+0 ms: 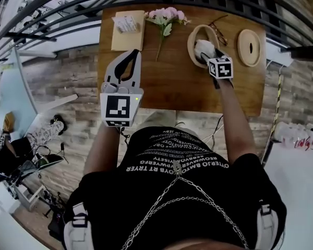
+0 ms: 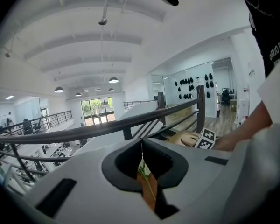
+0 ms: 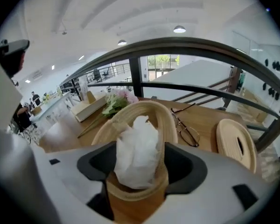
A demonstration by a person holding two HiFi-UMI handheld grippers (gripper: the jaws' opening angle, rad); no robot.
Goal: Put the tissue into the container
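Note:
A crumpled white tissue (image 3: 136, 153) stands inside the oval wooden container (image 3: 165, 120) on the brown table (image 1: 182, 87). My right gripper (image 3: 140, 167) hangs over the container's near end, open, with the tissue between its jaws and the pads not pressing it. In the head view the tissue (image 1: 202, 48) shows white in the container (image 1: 192, 40), just beyond the right gripper (image 1: 208, 53). My left gripper (image 1: 133, 52) is held above the table's left half, shut and empty. Its tips meet in the left gripper view (image 2: 141, 146).
The container's wooden lid (image 1: 249, 47) lies at the right, a pair of glasses (image 1: 218, 30) behind the container. Pink flowers (image 1: 166, 17) lie at the back middle. A tissue pack (image 1: 127, 24) rests on a tan book at the back left. A dark railing runs behind the table.

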